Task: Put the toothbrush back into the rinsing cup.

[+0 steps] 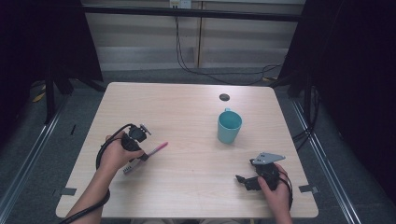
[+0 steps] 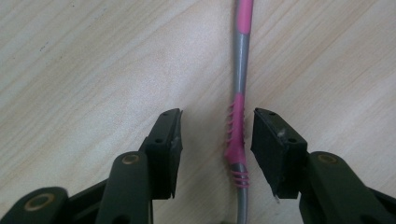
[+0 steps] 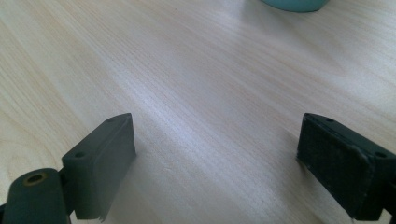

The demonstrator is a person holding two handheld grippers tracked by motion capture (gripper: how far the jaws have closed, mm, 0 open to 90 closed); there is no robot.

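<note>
1. We count one pink-and-grey toothbrush (image 1: 148,154) lying on the surface (image 1: 187,121).
2. We count one teal mug (image 1: 229,126) standing upright.
3. We count two hand-held grippers: the left hand-held gripper (image 2: 215,135) and the right hand-held gripper (image 3: 217,163).

The wooden table (image 1: 187,116) lies mostly bare. One upright obstacle stands on it — a teal mug (image 1: 229,126), right of centre toward the far side, with open wood all around it. A small dark round hole (image 1: 224,97) sits flush beyond the mug. On the near left a pink-and-grey toothbrush (image 2: 237,135) lies flat between the left gripper (image 2: 216,135) jaws, with a gap on either side. Between the right gripper (image 3: 217,158) jaws is bare wood — the mug's base is well ahead.
</note>
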